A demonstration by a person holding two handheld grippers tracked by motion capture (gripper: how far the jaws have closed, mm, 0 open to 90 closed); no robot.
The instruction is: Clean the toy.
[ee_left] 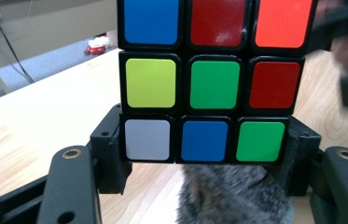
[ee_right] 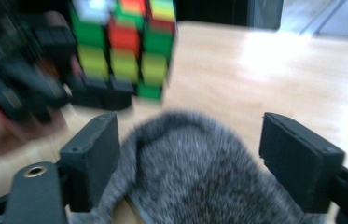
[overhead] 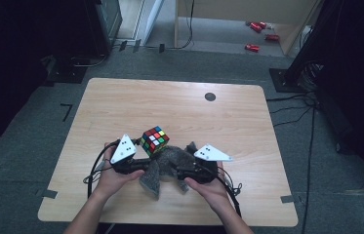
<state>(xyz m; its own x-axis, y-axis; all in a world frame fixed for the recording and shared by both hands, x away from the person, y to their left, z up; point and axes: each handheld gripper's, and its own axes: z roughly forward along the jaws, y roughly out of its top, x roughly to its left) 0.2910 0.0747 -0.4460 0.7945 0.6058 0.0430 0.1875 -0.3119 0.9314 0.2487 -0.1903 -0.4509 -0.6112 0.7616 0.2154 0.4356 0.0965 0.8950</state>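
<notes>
My left gripper [overhead: 138, 146] pinching puzzle cube [overhead: 154, 140] by bottom layer, held above worktop [overhead: 228, 122]. Cube rigid, light, slick-faced: I grip flat opposite sides. Right gripper [ee_right: 190, 154] spread, straddling grey furry cloth [overhead: 167, 163]: soft, limp, best pinched at fold.

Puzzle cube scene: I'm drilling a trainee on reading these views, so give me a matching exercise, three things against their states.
Things:
1. puzzle cube
2. grey cloth
3. right gripper

States:
A. lies crumpled on the table
B. jaws apart, not pressing on anything
C. clamped at its lowest row by the left gripper

Pairs: 1-C, 2-A, 3-B
</notes>
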